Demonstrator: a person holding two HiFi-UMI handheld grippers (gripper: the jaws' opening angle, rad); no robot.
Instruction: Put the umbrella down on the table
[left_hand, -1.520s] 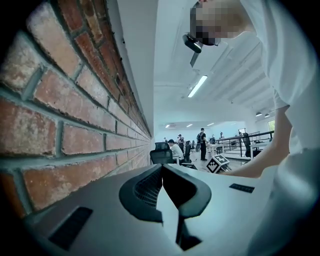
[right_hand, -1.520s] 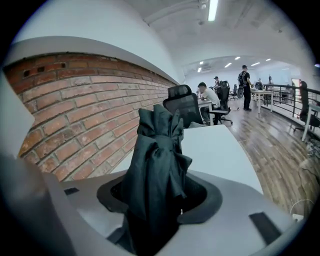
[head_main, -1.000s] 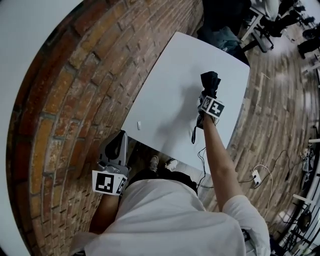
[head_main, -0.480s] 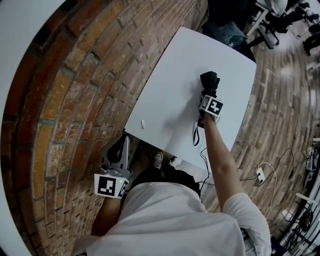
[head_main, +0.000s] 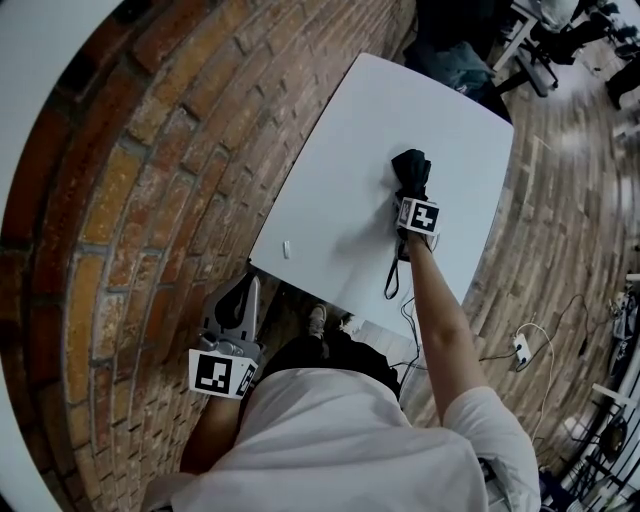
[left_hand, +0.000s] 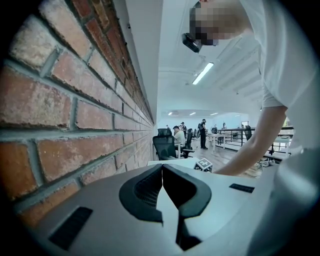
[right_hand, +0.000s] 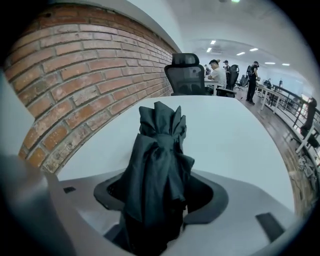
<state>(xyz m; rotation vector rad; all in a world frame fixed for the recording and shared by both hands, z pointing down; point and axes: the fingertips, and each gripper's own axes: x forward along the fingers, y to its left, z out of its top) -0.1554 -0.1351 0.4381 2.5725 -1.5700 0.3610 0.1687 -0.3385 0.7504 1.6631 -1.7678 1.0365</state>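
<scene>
From above, the right gripper (head_main: 411, 193) hid its own jaws; the folded umbrella (head_main: 411, 168) stuck out past it over the table (head_main: 340, 170). The left gripper (left_hand: 162, 170), in its own view, had jaws together, empty. The right gripper view showed jaws just opening, loose round the umbrella, its handle hidden

Left gripper (left_hand: 162, 170): jaws pressed together, nothing between them.
Left: brick wall (left_hand: 70, 110).
Right: person's bare arm (left_hand: 252, 147), stretched downward.
Background: office chair (left_hand: 164, 147).
</scene>
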